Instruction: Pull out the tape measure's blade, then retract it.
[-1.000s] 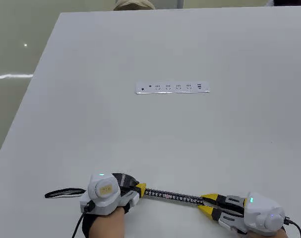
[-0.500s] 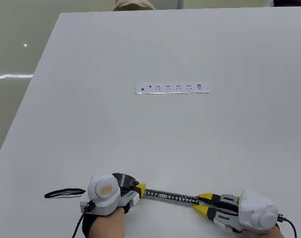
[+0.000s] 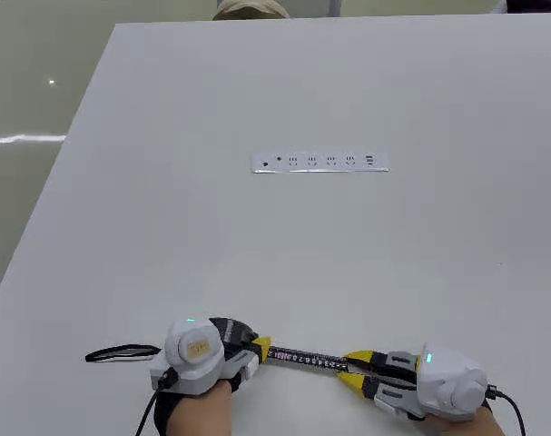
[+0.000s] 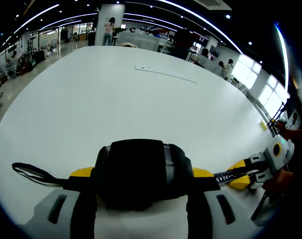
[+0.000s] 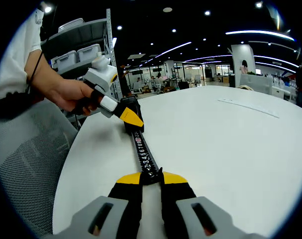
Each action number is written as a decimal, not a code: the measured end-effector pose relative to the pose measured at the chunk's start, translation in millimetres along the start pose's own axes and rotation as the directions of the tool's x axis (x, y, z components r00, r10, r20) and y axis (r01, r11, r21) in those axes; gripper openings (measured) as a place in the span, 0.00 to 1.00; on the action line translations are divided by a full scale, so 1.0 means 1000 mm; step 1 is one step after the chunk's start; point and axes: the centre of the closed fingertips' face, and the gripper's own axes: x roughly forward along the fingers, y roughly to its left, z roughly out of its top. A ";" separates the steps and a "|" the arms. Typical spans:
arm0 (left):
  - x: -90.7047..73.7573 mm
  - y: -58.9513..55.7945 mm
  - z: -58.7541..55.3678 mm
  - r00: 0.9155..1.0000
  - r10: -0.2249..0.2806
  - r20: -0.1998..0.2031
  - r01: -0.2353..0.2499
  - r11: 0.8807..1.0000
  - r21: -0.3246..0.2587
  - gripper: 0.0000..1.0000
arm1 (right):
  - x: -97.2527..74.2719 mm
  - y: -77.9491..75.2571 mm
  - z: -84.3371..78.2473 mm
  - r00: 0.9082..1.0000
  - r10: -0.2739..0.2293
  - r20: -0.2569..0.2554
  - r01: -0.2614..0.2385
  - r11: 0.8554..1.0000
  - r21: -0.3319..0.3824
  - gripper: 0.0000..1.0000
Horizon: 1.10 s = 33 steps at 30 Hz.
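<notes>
On table | left gripper clamps tape measure | right gripper pinches blade

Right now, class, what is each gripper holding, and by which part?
Left gripper clamps the tape measure by its black case; right gripper pinches the blade at its free end.

Before us, a broad white table carries a white power strip, lying flat near its middle. At the near edge we see a black tape measure, its blade drawn out along the tabletop and its strap trailing left.
</notes>
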 end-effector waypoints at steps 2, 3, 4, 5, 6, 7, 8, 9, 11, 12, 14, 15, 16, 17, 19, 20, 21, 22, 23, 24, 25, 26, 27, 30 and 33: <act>0.000 0.000 0.000 1.000 0.000 -0.001 0.000 1.000 -0.001 0.72 | 0.001 0.000 0.000 1.000 0.000 0.000 0.000 1.000 0.000 0.13; 0.000 0.000 0.000 1.000 0.001 -0.001 -0.001 1.000 -0.001 0.72 | 0.002 0.000 0.001 1.000 0.000 0.000 0.000 1.000 0.000 0.13; 0.000 0.000 0.000 1.000 0.000 -0.001 0.000 1.000 -0.001 0.72 | 0.003 0.000 0.001 1.000 0.001 0.001 -0.001 1.000 0.001 0.13; 0.000 0.000 0.000 1.000 0.000 0.000 0.000 1.000 -0.001 0.72 | 0.004 0.001 0.001 1.000 0.003 0.000 -0.003 1.000 0.001 0.13; 0.000 0.000 0.000 1.000 0.000 0.000 0.000 1.000 -0.001 0.72 | 0.005 0.001 0.002 1.000 0.003 0.000 -0.003 1.000 0.001 0.13; 0.000 0.000 0.000 1.000 0.000 0.000 0.000 1.000 -0.001 0.72 | 0.006 0.001 0.002 1.000 0.003 0.000 -0.003 1.000 0.001 0.13; 0.000 0.000 0.000 1.000 0.000 0.000 0.000 1.000 -0.001 0.72 | 0.007 0.001 0.003 1.000 0.005 0.000 -0.005 1.000 -0.001 0.13; 0.000 0.000 0.000 1.000 0.000 0.000 0.000 1.000 -0.002 0.72 | 0.008 0.002 0.003 1.000 0.007 0.000 -0.007 1.000 -0.001 0.13; 0.000 0.000 0.000 1.000 0.000 0.001 0.000 1.000 -0.002 0.72 | 0.011 0.002 0.004 1.000 0.010 0.000 -0.010 1.000 0.001 0.13; 0.000 0.000 0.000 1.000 0.001 0.001 -0.001 1.000 -0.003 0.72 | 0.013 0.003 0.005 1.000 0.014 -0.001 -0.014 1.000 -0.001 0.13; 0.000 0.000 0.000 1.000 0.000 0.000 0.000 1.000 -0.002 0.72 | 0.015 0.003 0.006 1.000 0.016 -0.002 -0.016 1.000 0.000 0.13; 0.000 0.000 0.000 1.000 0.000 0.000 0.000 1.000 -0.003 0.72 | 0.016 0.003 0.006 1.000 0.018 -0.002 -0.018 1.000 0.001 0.13; 0.000 0.000 0.000 1.000 0.000 0.000 0.000 1.000 -0.003 0.72 | 0.016 0.004 0.006 1.000 0.020 -0.002 -0.020 1.000 0.001 0.13; 0.000 0.000 0.000 1.000 0.000 0.000 0.000 1.000 -0.002 0.72 | 0.017 0.004 0.007 1.000 0.022 -0.002 -0.022 1.000 0.000 0.13; 0.000 0.000 0.000 1.000 0.000 0.000 0.000 1.000 -0.002 0.72 | 0.017 0.004 0.007 1.000 0.025 -0.002 -0.025 1.000 0.000 0.13; 0.000 0.000 0.000 1.000 -0.001 0.000 0.001 1.000 -0.002 0.72 | 0.018 0.005 0.008 1.000 0.027 -0.001 -0.027 1.000 -0.001 0.13; 0.000 0.000 0.000 1.000 -0.001 0.000 0.001 1.000 -0.002 0.72 | 0.018 0.005 0.008 1.000 0.028 -0.001 -0.028 1.000 -0.002 0.13; 0.001 0.000 0.000 1.000 -0.001 0.000 0.001 1.000 -0.003 0.72 | 0.019 0.005 0.009 1.000 0.029 -0.001 -0.029 1.000 -0.003 0.13; 0.001 0.001 0.000 1.000 -0.001 0.000 0.001 1.000 -0.003 0.72 | 0.020 0.005 0.009 1.000 0.030 -0.001 -0.030 1.000 -0.003 0.13; 0.001 0.001 0.000 1.000 -0.001 0.000 0.001 1.000 -0.004 0.72 | 0.020 0.005 0.009 1.000 0.031 -0.001 -0.031 1.000 -0.003 0.13; 0.000 0.000 0.000 1.000 -0.002 -0.001 0.002 1.000 -0.004 0.72 | 0.021 0.005 0.009 0.999 0.033 -0.002 -0.033 0.999 -0.004 0.13; 0.000 0.000 0.000 1.000 -0.001 0.000 0.001 1.000 -0.004 0.72 | 0.021 0.005 0.009 0.999 0.034 -0.001 -0.034 0.999 -0.005 0.13; 0.000 0.000 0.000 1.000 -0.001 0.000 0.001 1.000 -0.004 0.72 | 0.022 0.006 0.010 0.999 0.035 -0.001 -0.035 0.999 -0.006 0.13; 0.000 0.000 0.000 1.000 -0.001 -0.001 0.001 1.000 -0.005 0.72 | 0.026 0.006 0.011 0.999 0.040 -0.003 -0.040 0.999 -0.007 0.13; 0.000 0.000 0.000 1.000 -0.001 -0.001 0.001 1.000 -0.005 0.72 | 0.029 0.006 0.012 0.999 0.045 -0.004 -0.045 0.999 -0.011 0.13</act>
